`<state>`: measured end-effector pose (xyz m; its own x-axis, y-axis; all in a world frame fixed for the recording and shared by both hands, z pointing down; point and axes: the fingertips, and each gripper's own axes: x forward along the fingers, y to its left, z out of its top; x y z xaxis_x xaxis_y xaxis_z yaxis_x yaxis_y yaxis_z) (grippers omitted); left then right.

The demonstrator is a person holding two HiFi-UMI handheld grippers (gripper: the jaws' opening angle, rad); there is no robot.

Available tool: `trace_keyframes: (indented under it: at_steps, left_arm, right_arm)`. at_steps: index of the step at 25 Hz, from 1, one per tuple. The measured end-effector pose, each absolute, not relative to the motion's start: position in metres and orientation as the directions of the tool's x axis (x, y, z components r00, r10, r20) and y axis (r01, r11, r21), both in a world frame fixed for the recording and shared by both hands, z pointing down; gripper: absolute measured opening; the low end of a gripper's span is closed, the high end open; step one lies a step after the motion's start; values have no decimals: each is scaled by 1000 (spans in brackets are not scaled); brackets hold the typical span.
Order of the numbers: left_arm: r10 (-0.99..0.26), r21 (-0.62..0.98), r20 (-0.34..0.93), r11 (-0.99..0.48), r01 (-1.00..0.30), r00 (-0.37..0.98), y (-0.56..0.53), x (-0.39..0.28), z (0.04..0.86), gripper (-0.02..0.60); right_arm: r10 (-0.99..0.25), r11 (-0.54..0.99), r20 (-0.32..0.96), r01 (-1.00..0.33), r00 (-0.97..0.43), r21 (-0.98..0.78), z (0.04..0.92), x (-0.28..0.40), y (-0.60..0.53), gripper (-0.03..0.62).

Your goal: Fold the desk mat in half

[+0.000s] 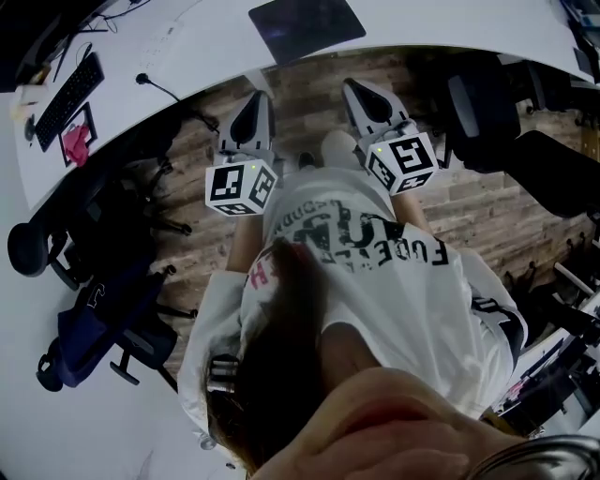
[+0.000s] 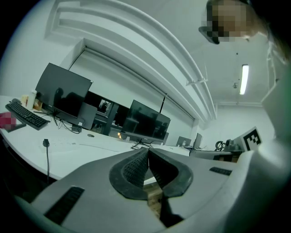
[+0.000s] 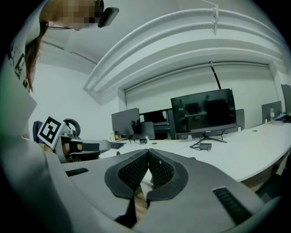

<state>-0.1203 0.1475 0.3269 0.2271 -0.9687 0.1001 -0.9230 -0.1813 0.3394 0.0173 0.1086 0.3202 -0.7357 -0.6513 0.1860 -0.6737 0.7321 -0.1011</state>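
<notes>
1. In front of the person's body, the left gripper (image 2: 148, 157) has its jaws pressed together with nothing between them.
2. Just beside it, the right gripper (image 3: 148, 154) is likewise closed and empty.
3. Both point toward the white desk (image 1: 187, 47), above the wooden floor (image 1: 309, 103).
4. Beyond their tips, the dark desk mat (image 1: 307, 26) lies flat on the desk, apart from both grippers.
5. A keyboard (image 1: 67, 101) sits far left on the desk.

Desk mat (image 1: 305, 26), far side beyond the head view's top edge.
</notes>
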Motion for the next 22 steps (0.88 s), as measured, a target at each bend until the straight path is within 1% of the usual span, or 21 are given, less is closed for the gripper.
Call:
trace_keyframes:
  at_steps: [5,12,22]
  left_arm:
    - [-968,345,103,-181,-921,229,137,-123,327,5]
    - [-973,370,128,-134,-919,194,114,-133,335,5]
    - [-980,375,130,-95,-922,153,45,-123,331,5]
  right_arm:
    - [-655,729,184,-677,-733,-101,318,14,93,0]
    - [-623,754,196,-648,-757,-108,322,1,65,0]
    - [-583,782,204,-611,-786,-124,323,10,-11,0]
